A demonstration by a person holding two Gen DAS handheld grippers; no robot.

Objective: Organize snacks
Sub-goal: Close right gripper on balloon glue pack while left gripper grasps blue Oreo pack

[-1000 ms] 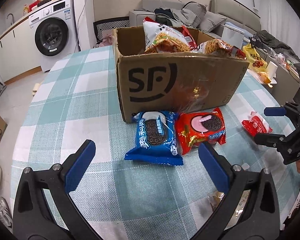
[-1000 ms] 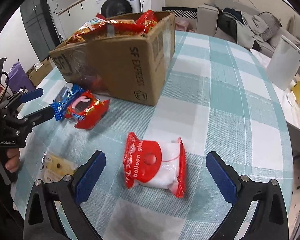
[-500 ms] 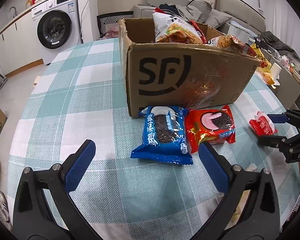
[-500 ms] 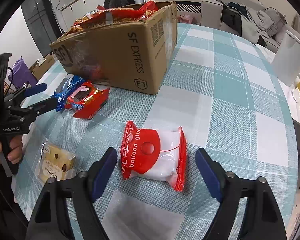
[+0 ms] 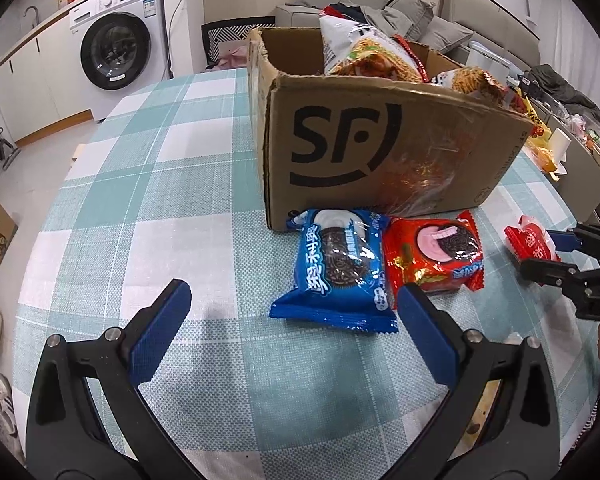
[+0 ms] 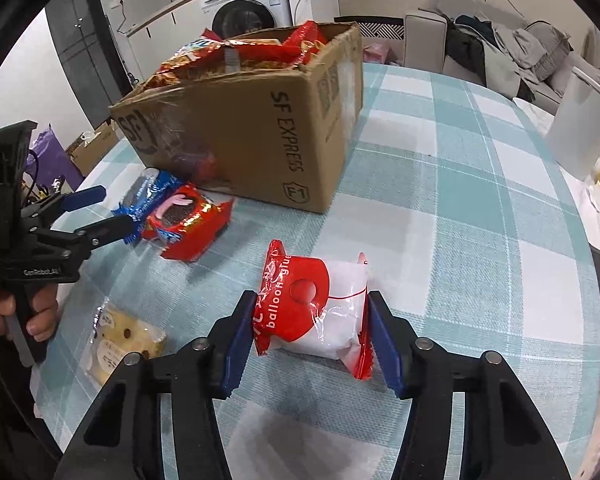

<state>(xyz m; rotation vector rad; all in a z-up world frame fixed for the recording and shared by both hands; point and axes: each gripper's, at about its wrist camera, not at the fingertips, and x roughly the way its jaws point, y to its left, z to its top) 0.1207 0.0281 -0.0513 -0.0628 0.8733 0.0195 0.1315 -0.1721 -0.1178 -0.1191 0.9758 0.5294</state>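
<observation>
The right tongs (image 6: 310, 340) have just been closing and now clamp the red-and-white plastic snack packet (image 6: 314, 306) (printed "balloon") on the checked tabletop (image 6: 440, 208), in front of the brown cardboard box (image 6: 260, 136). The left tongs (image 5: 288, 328) stand apart, the blue cookie packet (image 5: 338, 270) just beyond them, touching the box.

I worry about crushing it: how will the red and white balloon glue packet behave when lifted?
The balloon glue packet looks puffy and soft, so it probably dents under the right gripper, whose jaws have just been closing onto it. Its glossy film may slip. It seems light.
</observation>
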